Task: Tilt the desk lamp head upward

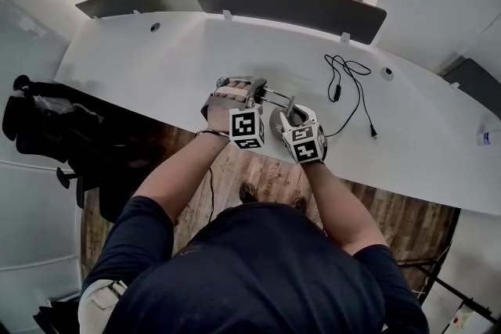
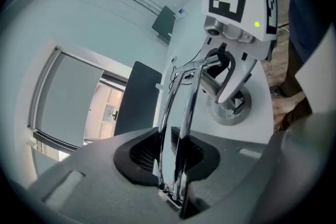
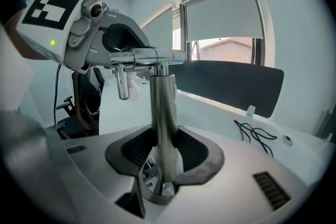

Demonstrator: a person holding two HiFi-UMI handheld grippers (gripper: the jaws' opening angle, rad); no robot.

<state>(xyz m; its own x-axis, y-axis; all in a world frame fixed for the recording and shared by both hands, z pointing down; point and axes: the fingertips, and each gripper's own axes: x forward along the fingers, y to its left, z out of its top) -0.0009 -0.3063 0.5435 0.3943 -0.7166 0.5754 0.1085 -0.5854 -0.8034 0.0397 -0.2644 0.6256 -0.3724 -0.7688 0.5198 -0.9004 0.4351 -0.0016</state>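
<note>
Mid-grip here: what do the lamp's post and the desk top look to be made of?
Lamp post: likely polished chromed metal; it mirrors the room with bright streaks. Desk top: smooth matte white, perhaps laminate; even colour, no grain.

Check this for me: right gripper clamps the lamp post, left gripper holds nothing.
Wrong about the left gripper: the left gripper view shows its fingers closed on the lamp arm. The right gripper does clamp the post.
</note>
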